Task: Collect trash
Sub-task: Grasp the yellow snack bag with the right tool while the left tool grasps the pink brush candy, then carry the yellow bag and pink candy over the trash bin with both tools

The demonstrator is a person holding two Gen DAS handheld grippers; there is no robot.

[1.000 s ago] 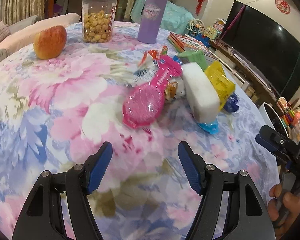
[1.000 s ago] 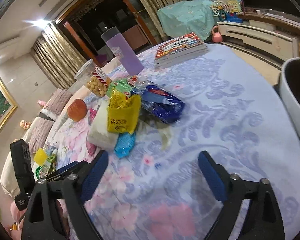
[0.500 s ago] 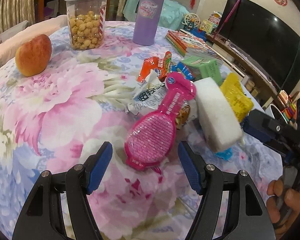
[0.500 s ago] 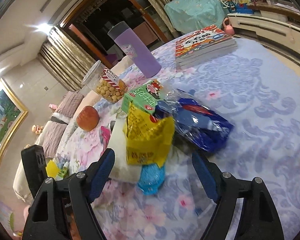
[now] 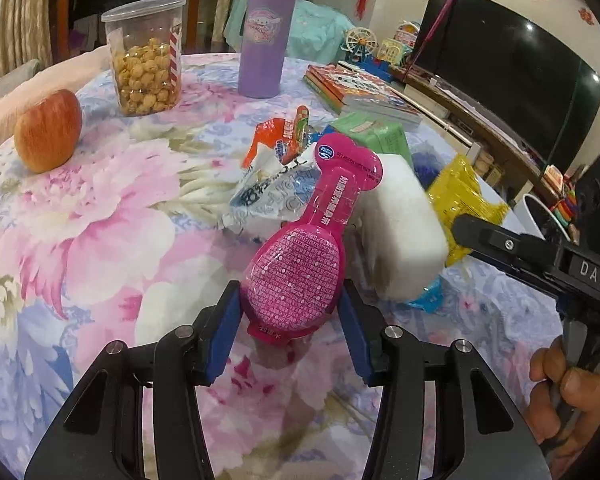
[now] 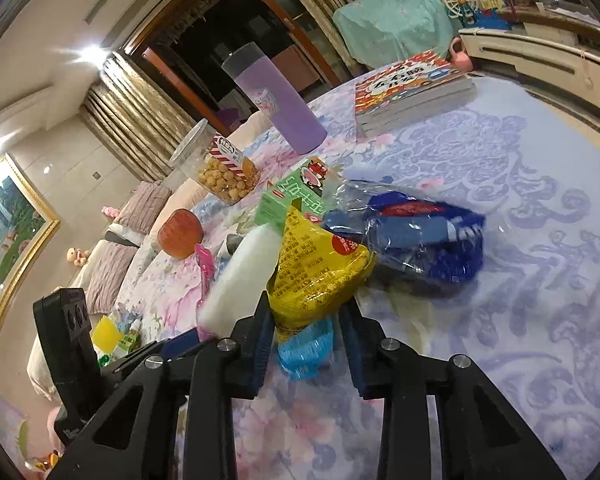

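Pink blister pack (image 5: 296, 276) between left gripper (image 5: 288, 332) jaws, narrowed, pads at its sides; long axis toward upper right. Yellow wrapper (image 6: 312, 276) between right gripper (image 6: 306, 344) jaws, narrowed; contact unclear.

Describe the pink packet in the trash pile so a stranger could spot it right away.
On the flowered tablecloth, find the litter heap in front of the purple bottle. The pink packet lies at its near edge, beside a white block. It alone is hot pink and paddle-shaped, a narrow neck widening to an oval.

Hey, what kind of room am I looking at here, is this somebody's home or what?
Most likely a home living room: a large television on a low cabinet, a sofa with cushions beside the floral tablecloth, and a framed painting.
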